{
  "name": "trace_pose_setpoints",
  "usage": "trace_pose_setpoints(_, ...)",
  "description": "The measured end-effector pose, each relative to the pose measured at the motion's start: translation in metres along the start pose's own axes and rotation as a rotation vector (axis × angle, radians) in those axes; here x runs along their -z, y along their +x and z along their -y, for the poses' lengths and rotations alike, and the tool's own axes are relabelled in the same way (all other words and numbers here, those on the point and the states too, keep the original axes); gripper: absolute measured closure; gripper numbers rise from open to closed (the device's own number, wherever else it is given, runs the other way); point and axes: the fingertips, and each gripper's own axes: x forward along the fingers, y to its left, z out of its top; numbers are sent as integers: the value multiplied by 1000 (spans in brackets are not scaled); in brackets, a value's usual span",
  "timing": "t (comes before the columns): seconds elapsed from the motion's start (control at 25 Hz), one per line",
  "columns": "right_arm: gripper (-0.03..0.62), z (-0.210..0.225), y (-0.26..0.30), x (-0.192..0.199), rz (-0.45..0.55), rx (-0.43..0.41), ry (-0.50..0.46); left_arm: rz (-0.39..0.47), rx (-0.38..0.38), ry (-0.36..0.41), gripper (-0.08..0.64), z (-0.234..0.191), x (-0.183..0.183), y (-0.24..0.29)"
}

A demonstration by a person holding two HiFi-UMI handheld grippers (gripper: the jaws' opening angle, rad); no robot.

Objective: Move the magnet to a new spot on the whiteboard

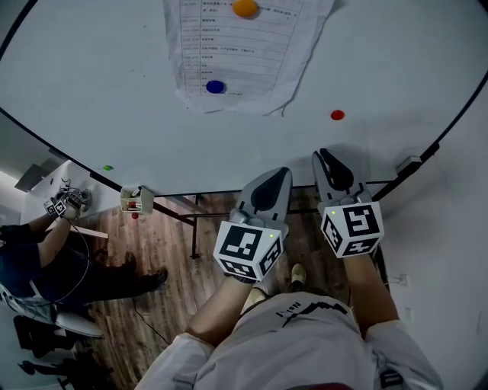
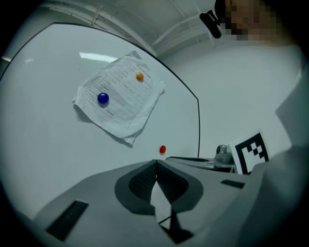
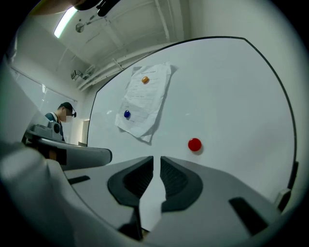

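Now, setting: a large whiteboard [image 1: 91, 107] fills most of the head view, with wooden floor [image 1: 168, 251] showing under its lower edge.
Task magnet: a small red magnet [image 1: 337, 115] sits on bare board, to the right of the paper and lower than it. It is ahead of the right gripper and clear of its jaws.
Paper: a printed sheet [image 1: 236, 53], wrinkled along its lower edge, is pinned by an orange magnet [image 1: 245, 7] near its top and a blue magnet [image 1: 216, 87] near its bottom.
Left gripper [image 2: 155, 162]: its jaws are closed together with the tips touching and nothing between them, and it points toward the board.
Right gripper [image 3: 157, 158]: its jaws stand a narrow slit apart with nothing between them. In its own view the red magnet lies above and to the right of the jaw tips.
Background: a seated person [image 1: 46, 259] is at the lower left of the head view.
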Motion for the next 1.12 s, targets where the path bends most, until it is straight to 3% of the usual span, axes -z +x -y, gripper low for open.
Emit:
trace_pose_setpoints(0.6, 577, -93, -27, 2, 12, -102, 95, 6, 24, 0, 549, -9, -5, -60)
trace_pose_setpoints(1.12, 578, -139, -37, -9, 23, -134, 72, 24, 25, 9, 549, -17, -16, -98)
